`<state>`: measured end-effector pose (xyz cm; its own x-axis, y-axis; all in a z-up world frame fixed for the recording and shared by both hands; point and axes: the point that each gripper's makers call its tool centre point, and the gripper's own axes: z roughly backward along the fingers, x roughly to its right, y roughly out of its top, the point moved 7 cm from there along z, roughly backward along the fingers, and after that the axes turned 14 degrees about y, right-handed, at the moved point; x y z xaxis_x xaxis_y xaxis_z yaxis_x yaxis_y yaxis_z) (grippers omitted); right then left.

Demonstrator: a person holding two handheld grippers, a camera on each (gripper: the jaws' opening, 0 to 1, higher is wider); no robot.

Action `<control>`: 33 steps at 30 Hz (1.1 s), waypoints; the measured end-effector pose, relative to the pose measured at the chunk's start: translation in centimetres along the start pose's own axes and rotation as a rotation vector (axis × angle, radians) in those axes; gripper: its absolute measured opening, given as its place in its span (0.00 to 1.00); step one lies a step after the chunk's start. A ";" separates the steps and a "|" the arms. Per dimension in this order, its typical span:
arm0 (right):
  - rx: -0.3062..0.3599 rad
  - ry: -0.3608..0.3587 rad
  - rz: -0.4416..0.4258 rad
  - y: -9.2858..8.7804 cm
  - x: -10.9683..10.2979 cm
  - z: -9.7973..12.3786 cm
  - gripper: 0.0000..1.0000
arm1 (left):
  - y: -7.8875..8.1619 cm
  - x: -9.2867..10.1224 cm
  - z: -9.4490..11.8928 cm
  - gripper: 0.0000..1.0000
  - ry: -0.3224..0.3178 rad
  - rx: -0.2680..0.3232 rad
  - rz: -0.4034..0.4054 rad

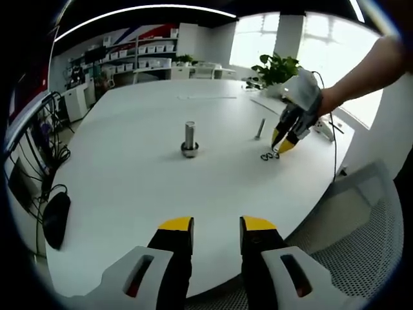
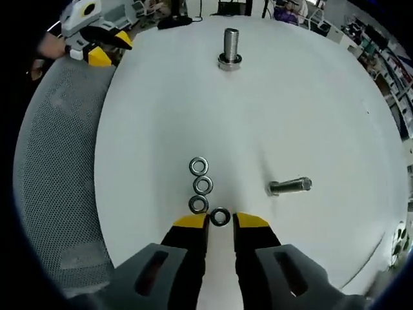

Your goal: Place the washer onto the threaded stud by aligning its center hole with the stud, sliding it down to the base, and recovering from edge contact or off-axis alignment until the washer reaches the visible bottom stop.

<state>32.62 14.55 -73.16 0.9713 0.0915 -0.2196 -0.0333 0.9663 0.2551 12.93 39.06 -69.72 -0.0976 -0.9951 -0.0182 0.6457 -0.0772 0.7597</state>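
Note:
The threaded stud stands upright in its base nut on the white round table. Several steel washers lie flat in a short row near the table edge. One washer lies right between the tips of my right gripper, whose jaws stand narrowly open around it, low over the table. My left gripper hangs open and holds nothing, back from the table's rim and well short of the stud.
A loose bolt lies on the table beside the washers. A grey mesh chair stands at the table edge. A black object and cables sit at the left; a plant stands behind.

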 end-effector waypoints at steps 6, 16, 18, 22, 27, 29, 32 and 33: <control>-0.085 0.013 0.046 0.6 -0.1 -0.1 0.15 | 0.1 0.0 0.1 0.26 0.002 0.007 0.004; -0.214 0.002 0.045 1.5 -0.1 -0.5 0.16 | 0.1 -0.1 0.1 0.26 0.000 0.011 0.012; -0.225 -0.003 0.048 1.5 -0.2 -0.4 0.16 | 0.1 0.0 0.1 0.26 0.000 0.012 0.011; -0.196 -0.016 0.026 1.2 -0.2 -0.3 0.16 | 0.1 -0.1 0.1 0.26 0.001 0.014 0.011; -0.152 -0.038 0.014 0.9 -0.5 -0.2 0.15 | 0.2 -0.1 0.1 0.26 0.003 0.017 0.012; -0.145 -0.041 0.004 1.0 -0.4 -0.3 0.15 | 0.2 -0.1 0.1 0.26 0.004 0.019 0.012; -0.153 -0.044 -0.011 1.1 -0.3 -0.3 0.15 | 0.2 -0.1 0.1 0.26 0.003 0.019 0.012; -0.159 -0.046 -0.015 1.1 -0.3 -0.4 0.15 | 0.2 -0.1 0.1 0.26 0.002 0.022 0.014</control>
<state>32.23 15.72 -73.21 0.9815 0.0694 -0.1784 -0.0522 0.9937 0.0992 13.00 39.12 -69.48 -0.0871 -0.9962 -0.0088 0.6302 -0.0620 0.7739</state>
